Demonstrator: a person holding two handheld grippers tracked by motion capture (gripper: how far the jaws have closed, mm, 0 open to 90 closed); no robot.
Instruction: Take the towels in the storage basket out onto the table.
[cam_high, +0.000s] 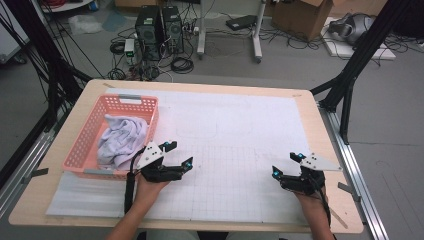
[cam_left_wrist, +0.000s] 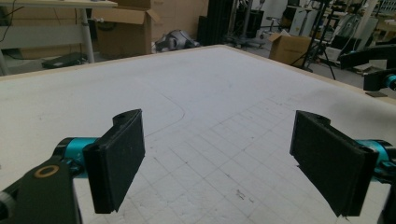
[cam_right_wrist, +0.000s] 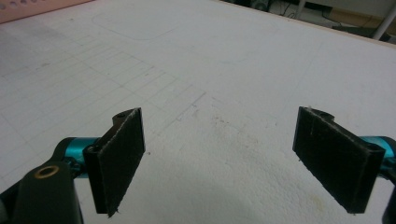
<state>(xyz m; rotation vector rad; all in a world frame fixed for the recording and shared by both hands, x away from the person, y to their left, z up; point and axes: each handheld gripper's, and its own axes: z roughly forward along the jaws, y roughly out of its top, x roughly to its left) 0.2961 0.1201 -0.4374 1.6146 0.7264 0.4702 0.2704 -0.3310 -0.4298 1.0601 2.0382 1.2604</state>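
I have both grippers low over the worktop (cam_high: 300, 107), jaws spread wide and nothing between them. My left gripper (cam_high: 180, 155) sits just beside the near right corner of the pink basket (cam_high: 80, 145), pointing out over the white gridded mat (cam_high: 240, 150); my right gripper (cam_high: 286, 165) is well apart from it, near the right edge of the mat. In both gripper views the black pads (cam_left_wrist: 116, 163) frame bare mat and nothing else.

The cloth (cam_high: 122, 137) lies bundled inside the basket, crumpled and heaped against its right wall, touching neither gripper. As I read it, the work concerns that cloth, and it is either not begun or already finished (the pictures fit both: cloth waiting to be lifted out, or cloth just dropped in). Nothing is laid out on the mat, so if it is to be spread or folded there, all of that is left. The left gripper is the nearer one for reaching it.
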